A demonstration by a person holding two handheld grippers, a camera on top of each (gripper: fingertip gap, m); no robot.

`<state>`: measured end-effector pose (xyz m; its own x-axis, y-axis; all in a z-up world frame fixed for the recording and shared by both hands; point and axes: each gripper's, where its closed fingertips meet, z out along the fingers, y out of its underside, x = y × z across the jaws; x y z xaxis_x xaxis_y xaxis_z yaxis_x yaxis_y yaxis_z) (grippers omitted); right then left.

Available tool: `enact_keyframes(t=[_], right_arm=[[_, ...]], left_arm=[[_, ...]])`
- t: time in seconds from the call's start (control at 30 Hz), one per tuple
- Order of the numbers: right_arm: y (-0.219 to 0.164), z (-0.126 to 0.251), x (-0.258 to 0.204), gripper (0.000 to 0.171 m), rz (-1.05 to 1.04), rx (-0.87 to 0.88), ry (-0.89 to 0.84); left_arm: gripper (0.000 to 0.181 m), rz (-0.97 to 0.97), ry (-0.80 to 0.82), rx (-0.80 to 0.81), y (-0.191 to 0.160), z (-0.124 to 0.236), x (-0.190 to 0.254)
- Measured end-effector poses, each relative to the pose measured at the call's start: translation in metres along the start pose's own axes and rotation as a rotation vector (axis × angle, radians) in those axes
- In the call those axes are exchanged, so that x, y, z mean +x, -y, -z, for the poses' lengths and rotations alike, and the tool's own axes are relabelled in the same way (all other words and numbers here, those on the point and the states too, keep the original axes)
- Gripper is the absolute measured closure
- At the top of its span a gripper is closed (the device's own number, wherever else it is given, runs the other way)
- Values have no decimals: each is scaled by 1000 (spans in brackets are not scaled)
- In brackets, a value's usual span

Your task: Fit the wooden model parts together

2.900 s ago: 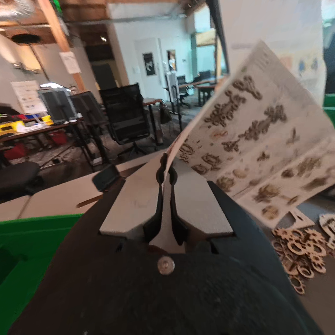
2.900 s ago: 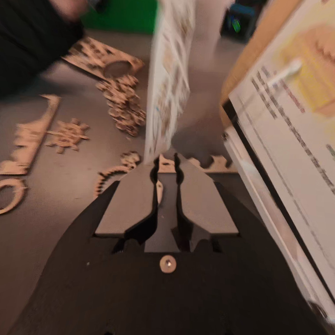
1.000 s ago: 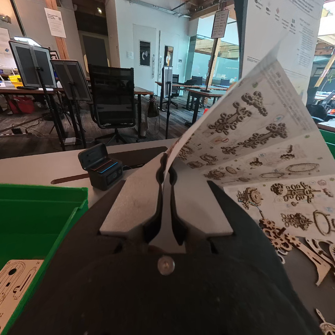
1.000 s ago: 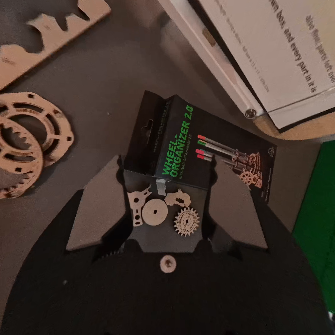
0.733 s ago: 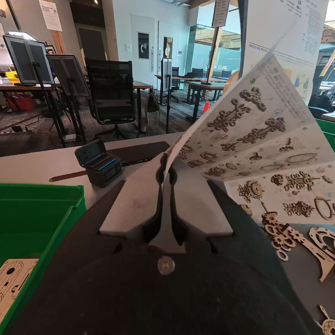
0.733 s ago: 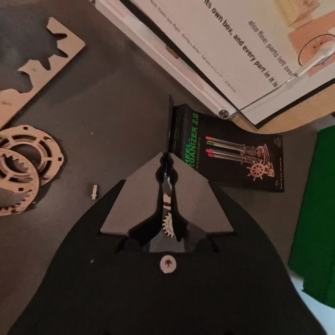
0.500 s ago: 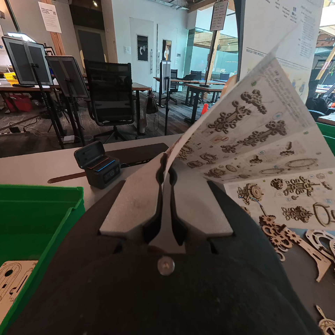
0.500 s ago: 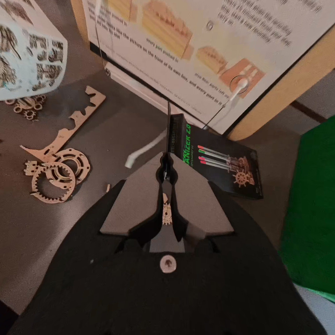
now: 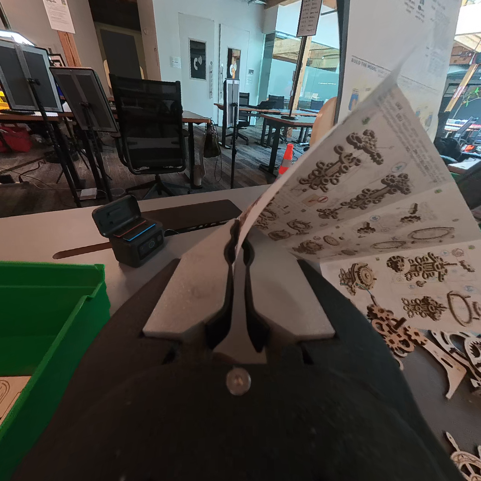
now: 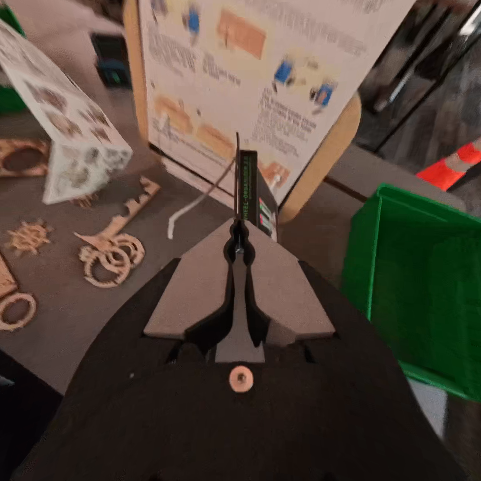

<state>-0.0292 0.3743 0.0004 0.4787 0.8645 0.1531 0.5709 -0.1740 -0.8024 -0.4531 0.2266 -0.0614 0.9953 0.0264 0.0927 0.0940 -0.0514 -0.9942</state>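
Note:
My left gripper is shut on the edge of a folded paper instruction sheet and holds it up above the table; the sheet also shows at the left of the right wrist view. My right gripper is shut on the edge of a black cardboard package and holds it upright above the grey table. Loose wooden model parts lie on the table: ring gears with a toothed strip, a small wheel, and a gear cluster under the sheet.
A green bin with a wooden sheet stands at my left, another green bin at the right. A white instruction board on a wooden stand stands behind the package. A small black case sits open on the table. Tip to tip, the grippers are about 45 cm apart.
My right gripper closed on the black package, stood it on edge and lifted it off the table. The left gripper keeps holding the sheet, nearly still.

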Motion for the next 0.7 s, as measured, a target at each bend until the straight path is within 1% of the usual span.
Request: enact_keyframes(t=[0.03,0.07,0.1,0.13,0.17,0.2,0.27,0.4,0.43,0.47,0.5,0.57,0.6,0.63,0.67,0.7], right_arm=[[-16,-8,12,171,65,-104,-85],[-18,-4,28,171,112,-126,-182],[-9,4,37,171,98,-75,-209],[1,11,36,171,50,-4,-162],[3,13,32,171,23,22,-109],[-5,8,27,171,33,-6,-95],[-28,-14,11,171,112,-85,-96],[-60,-60,-47,169,189,-181,10],[-59,-64,-54,155,201,-173,5],[-51,-67,-63,139,190,-130,11],[-39,-66,-78,133,164,-68,57],[-10,-64,-115,99,105,65,169],[3,-64,-138,86,71,120,239],[12,-67,-162,77,32,154,316],[16,-73,-185,79,-3,153,379],[16,-82,-203,87,-31,139,424]], left_arm=[[181,1,-1,-4,-1,-1,0],[181,2,-4,-8,-2,-2,1],[181,2,-8,-11,-3,-3,2],[181,0,-10,-15,-4,-3,3],[181,-2,-15,-20,-5,-4,4],[181,-4,-19,-25,-6,-5,5],[181,-9,-23,-26,-6,-5,7],[181,15,-53,-37,-10,-8,12],[181,18,-57,-45,-12,-9,13],[181,20,-61,-52,-15,-10,13],[181,20,-66,-59,-16,-12,15],[181,15,-74,-74,-20,-14,18],[181,14,-79,-82,-21,-15,19],[181,11,-80,-92,-23,-16,21],[181,5,-79,-101,-25,-17,23],[181,-3,-77,-108,-26,-17,24]])
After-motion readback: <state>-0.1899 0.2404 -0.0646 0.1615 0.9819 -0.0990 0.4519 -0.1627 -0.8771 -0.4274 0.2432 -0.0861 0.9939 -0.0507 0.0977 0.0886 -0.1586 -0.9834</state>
